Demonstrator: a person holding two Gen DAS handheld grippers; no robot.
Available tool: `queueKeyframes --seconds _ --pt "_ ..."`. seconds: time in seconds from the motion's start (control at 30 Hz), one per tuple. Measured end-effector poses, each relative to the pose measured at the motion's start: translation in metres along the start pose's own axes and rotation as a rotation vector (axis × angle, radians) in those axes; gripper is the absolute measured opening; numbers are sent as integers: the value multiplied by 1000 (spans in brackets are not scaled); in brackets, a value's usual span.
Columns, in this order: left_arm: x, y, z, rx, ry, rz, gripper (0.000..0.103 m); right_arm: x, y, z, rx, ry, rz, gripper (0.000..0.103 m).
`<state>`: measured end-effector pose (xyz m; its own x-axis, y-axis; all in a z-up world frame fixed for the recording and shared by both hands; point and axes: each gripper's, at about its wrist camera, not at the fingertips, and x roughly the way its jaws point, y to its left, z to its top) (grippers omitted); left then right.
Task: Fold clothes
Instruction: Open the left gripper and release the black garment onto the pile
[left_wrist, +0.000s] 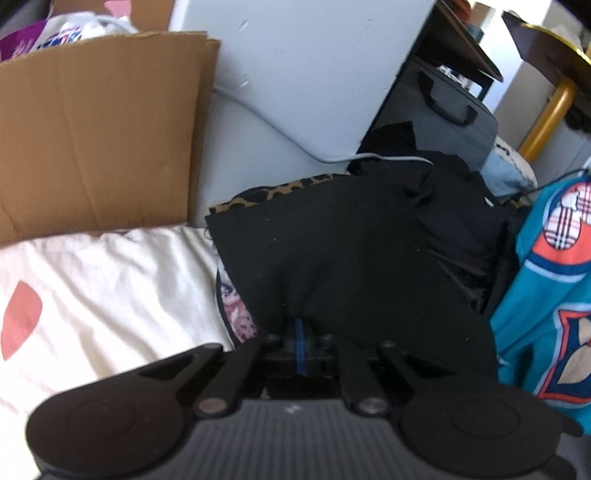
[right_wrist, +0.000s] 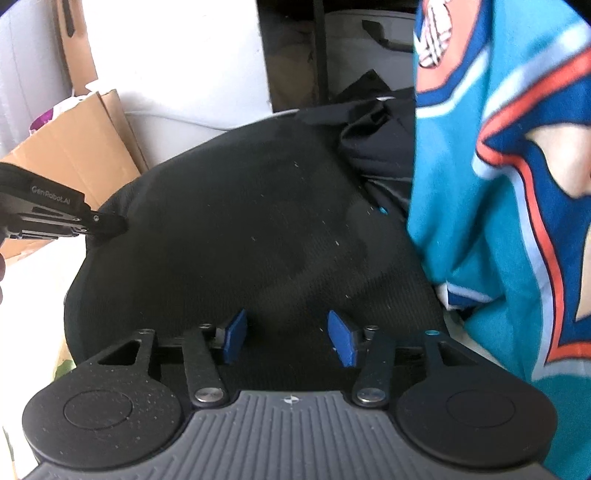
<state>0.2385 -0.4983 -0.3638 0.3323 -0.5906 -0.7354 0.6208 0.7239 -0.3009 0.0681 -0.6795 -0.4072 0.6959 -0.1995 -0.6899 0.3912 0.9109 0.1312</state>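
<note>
right wrist view: left gripper (right_wrist: 110, 223) is pinched on the edge of the black garment (right_wrist: 258, 221), right gripper (right_wrist: 286, 336) gapes with nothing held — fold looks barely started, and the teal jersey (right_wrist: 498, 184) beside it isn't folded yet.

Soft daylight fills both views, brightest on the white wall (right_wrist: 177, 55) and the pale sheet (left_wrist: 110, 280), which nearly wash out. The black garment (right_wrist: 258, 221) swallows detail, showing only lint specks. Fisheye bending curves the edges, corners darken, and the teal jersey (right_wrist: 498, 184) is smeared soft.
</note>
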Motion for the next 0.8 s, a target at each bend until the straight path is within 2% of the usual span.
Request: queueKeyframes --seconds 0.13,0.3,0.47,0.57,0.63,0.67,0.7,0.8 --pt "-8 0 -3 -11 -4 19 3 -4 -3 -9 13 23 -5 56" --pt "-27 -4 -3 -19 54 69 2 -10 -4 -15 23 104 -22 55" --pt "-62 -8 13 -52 86 79 4 -33 -2 -3 30 173 24 55" --pt "-81 -15 21 -50 109 93 12 -50 -1 12 47 182 32 56" --pt "-95 -22 26 -35 122 108 28 -62 -1 23 63 180 34 61" --pt "-104 -27 29 -19 119 121 44 -69 0 29 69 178 34 69" --pt "-112 -30 32 -10 116 127 56 -76 0 34 75 177 33 72" --pt "-134 -38 41 6 126 140 73 -96 3 53 85 178 11 85"
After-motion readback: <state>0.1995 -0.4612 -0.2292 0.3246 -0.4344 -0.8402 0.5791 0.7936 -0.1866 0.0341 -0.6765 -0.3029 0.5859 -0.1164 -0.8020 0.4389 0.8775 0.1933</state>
